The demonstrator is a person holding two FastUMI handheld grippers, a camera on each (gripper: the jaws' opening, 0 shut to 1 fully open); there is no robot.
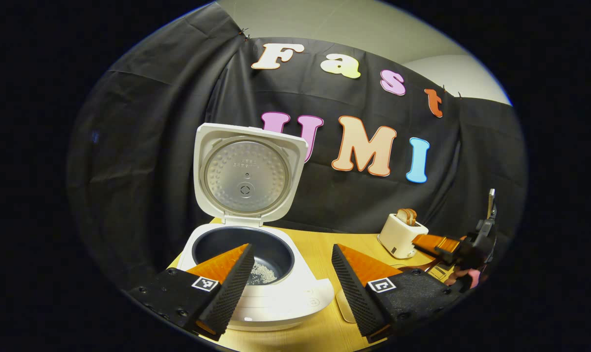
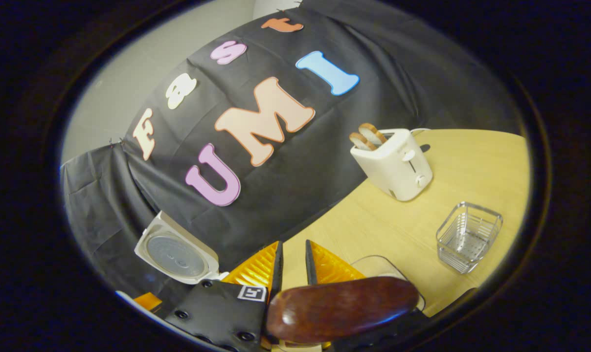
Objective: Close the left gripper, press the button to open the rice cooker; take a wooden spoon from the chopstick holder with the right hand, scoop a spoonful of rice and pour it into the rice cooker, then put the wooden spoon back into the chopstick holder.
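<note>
A: Starting from the white round rice cooker (image 1: 271, 288), where do the tools sit?

B: In the left gripper view the left gripper (image 1: 291, 274) hangs just in front of it, jaws spread wide and empty, one finger over the dark pot. A small heap of white rice grains (image 1: 262, 274) lies in the pot's bottom. The cooker's lid (image 1: 249, 171) stands upright behind.

A: And the spoon?

B: The dark glossy wooden spoon (image 2: 342, 308) is clamped in the right gripper (image 2: 293, 266), its fingers nearly together on it, bowl lying across them.

A: Farther from the cooker?

B: A clear wire-mesh chopstick holder (image 2: 468, 236) stands on the pale wooden table (image 2: 471, 161), and beyond it a cream toaster (image 2: 393, 164) with bread slices.
</note>
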